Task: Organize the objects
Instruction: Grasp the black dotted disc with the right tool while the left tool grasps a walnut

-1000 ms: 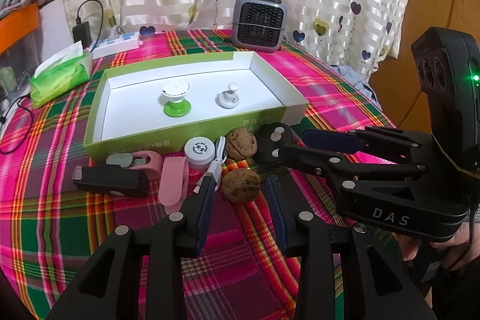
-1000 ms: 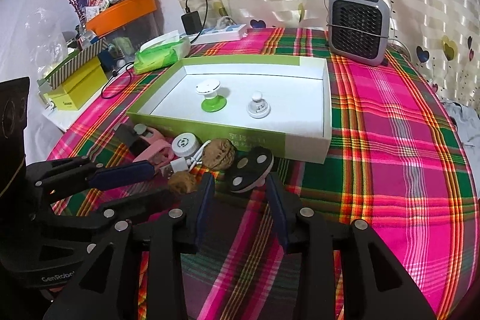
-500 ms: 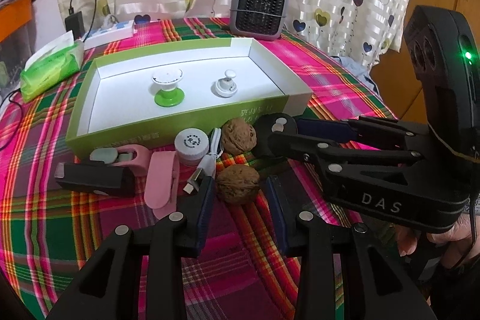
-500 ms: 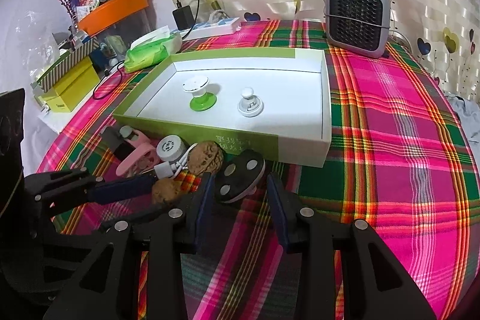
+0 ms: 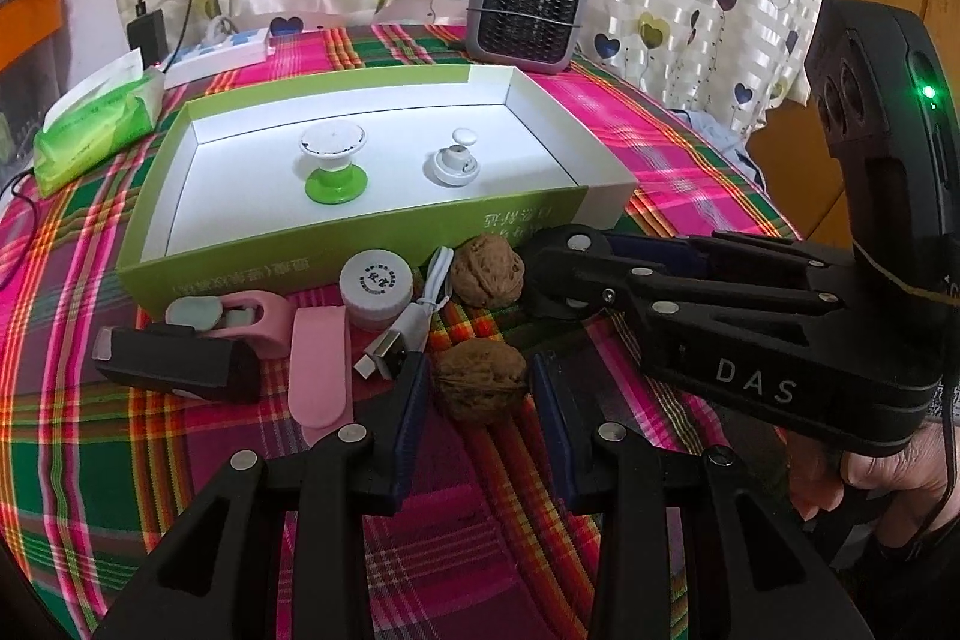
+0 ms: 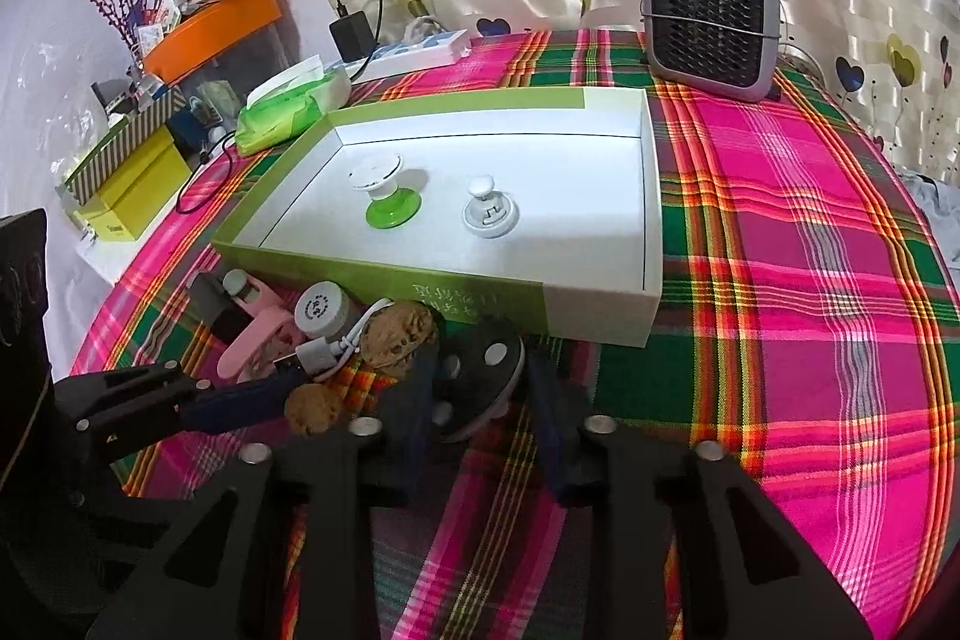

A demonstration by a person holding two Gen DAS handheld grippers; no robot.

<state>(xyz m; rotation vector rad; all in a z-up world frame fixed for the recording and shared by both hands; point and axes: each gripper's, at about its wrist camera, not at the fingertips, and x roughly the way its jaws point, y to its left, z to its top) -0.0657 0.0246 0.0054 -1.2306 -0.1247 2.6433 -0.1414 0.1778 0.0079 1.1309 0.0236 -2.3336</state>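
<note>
A green-sided white tray (image 5: pixel 360 244) (image 6: pixel 600 316) holds a green-footed knob (image 5: pixel 333 160) (image 6: pixel 384 196) and a white knob (image 5: pixel 456 163) (image 6: pixel 489 214). In front of it lie two walnuts, a white jar (image 5: pixel 377 289), a USB cable (image 5: pixel 408 328), a pink clip (image 5: pixel 318 364) and a black block (image 5: pixel 174 364). My left gripper (image 5: pixel 480 382) is open with the near walnut (image 5: pixel 480 385) (image 6: pixel 312 409) between its fingers. My right gripper (image 6: pixel 477 385) is open around a black disc with silver studs (image 6: pixel 480 376) (image 5: pixel 561 268). The far walnut (image 5: pixel 486 271) (image 6: pixel 399 334) lies beside the disc.
A grey fan heater (image 5: pixel 525 16) (image 6: pixel 711 19) stands behind the tray. A green tissue pack (image 5: pixel 96 124) (image 6: pixel 288 106), a power strip (image 5: pixel 222 52) and a charger lie at the back left. Boxes (image 6: pixel 132 184) stand off the table's left edge.
Both grippers have moved forward and down. The near walnut now sits between the left fingers, and the black disc sits between the right fingers.
</note>
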